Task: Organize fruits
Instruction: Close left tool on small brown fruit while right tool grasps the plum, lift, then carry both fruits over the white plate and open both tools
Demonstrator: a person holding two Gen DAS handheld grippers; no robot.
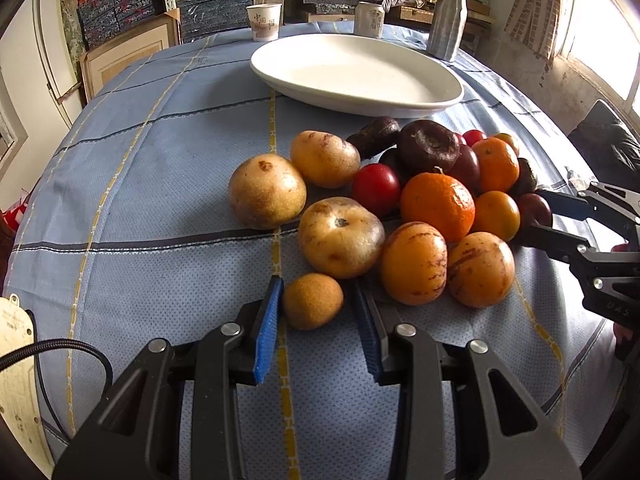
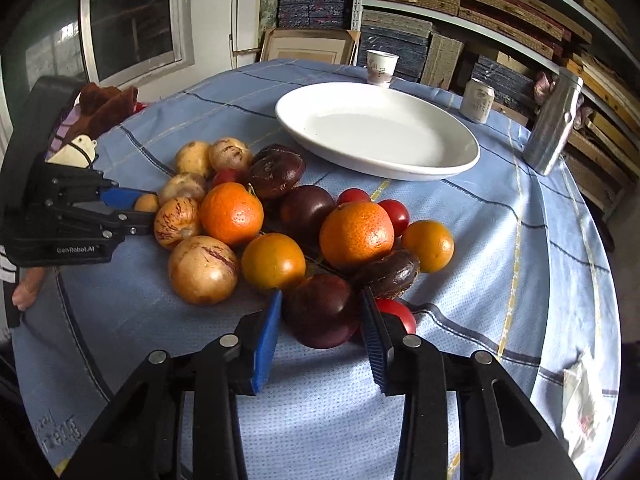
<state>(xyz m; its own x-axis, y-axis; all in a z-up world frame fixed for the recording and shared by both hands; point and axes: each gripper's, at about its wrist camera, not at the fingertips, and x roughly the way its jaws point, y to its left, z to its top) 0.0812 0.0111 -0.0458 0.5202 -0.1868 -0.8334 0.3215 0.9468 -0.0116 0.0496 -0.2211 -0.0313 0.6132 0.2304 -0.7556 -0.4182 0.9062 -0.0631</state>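
Kiwi [image 1: 313,301] between parted left gripper [image 1: 316,304] fingers | dark plum [image 2: 322,312] between parted right gripper [image 2: 322,308] fingers

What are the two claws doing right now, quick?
Left gripper: open, its fingers either side of a small brown fruit, not squeezing it.
Right gripper: open around a dark purple fruit, not clamped.

Paper cup [image 1: 263,22], drink can [image 1: 369,19] and a metal flask [image 1: 448,18] sit top of frame, stacked boxes [image 1: 116,12] behind, upper left.
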